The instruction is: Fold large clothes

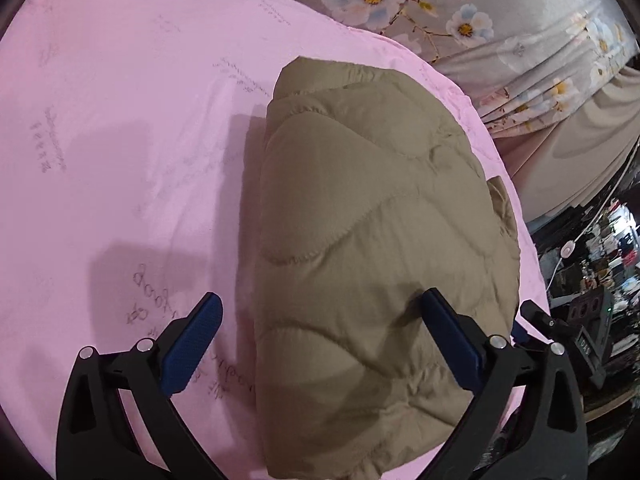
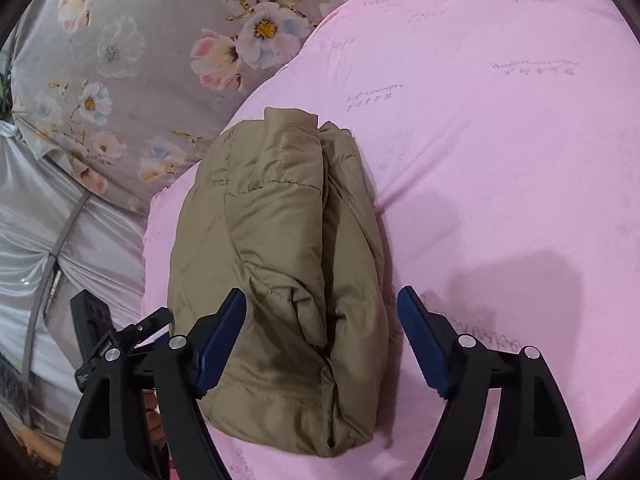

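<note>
At frame centre, the folded, puffy khaki quilted jacket [image 1: 372,248] is straddled by both wide-open grippers [image 1: 322,322] [image 2: 322,312], ungripped, and may spring unfolded.

left tool [image 1: 322,312]: black frame, blue ribbed pads, silver screws | right tool [image 2: 322,308]: same

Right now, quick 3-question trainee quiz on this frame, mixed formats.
1. True or false: the left gripper has its jaws shut on the jacket.
2. Multiple choice: the folded tan jacket lies on A) bare floor, B) the pink sheet, C) a chair.
3. Fill in: beyond the pink sheet's edge lies grey fabric printed with ____.

Key: 1 false, both the left and the right gripper stand open, holding nothing. 2 B. 3 flowers.
</note>
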Demonstrator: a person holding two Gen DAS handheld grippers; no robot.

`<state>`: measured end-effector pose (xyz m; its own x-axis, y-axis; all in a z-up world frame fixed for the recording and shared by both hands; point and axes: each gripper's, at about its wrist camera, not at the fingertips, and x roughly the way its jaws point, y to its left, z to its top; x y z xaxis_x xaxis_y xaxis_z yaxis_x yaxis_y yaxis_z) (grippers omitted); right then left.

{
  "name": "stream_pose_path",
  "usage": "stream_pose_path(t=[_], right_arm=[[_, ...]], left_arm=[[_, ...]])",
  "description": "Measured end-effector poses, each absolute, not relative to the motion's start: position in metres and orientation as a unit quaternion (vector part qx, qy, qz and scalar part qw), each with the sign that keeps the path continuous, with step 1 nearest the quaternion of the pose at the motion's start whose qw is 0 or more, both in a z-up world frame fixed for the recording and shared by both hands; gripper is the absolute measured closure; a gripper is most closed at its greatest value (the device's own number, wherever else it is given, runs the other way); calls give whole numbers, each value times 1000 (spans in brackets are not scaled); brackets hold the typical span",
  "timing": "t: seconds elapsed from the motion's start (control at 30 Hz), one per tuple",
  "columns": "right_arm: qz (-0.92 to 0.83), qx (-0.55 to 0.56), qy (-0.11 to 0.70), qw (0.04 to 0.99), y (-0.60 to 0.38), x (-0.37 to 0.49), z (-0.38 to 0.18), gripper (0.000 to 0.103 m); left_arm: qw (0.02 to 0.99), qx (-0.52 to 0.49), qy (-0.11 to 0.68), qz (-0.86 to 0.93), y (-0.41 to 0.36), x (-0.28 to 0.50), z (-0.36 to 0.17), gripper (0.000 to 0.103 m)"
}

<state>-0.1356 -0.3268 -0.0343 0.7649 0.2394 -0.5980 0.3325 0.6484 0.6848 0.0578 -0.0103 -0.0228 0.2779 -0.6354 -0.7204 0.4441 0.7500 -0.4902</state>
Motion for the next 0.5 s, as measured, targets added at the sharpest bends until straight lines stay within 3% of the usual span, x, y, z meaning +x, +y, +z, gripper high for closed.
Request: stream_pose_path(t=[0.23,0.33,0.4,0.5], right_arm=[[32,477,345,808,-321,-98,-64,9],[35,453,349,820,-311,-89,-61,8],[41,444,349,824,-306,-84,-60,10],[62,450,336,825,-303,-80,-58,35]], left_arm=[[730,-170,526,-401,-26,82,-49,5],[716,-192,530,-413,-31,86,-56,5],[714,-197,527,-418,-35,88,-57,5],[727,-172,509,-427,-44,86,-50,5]])
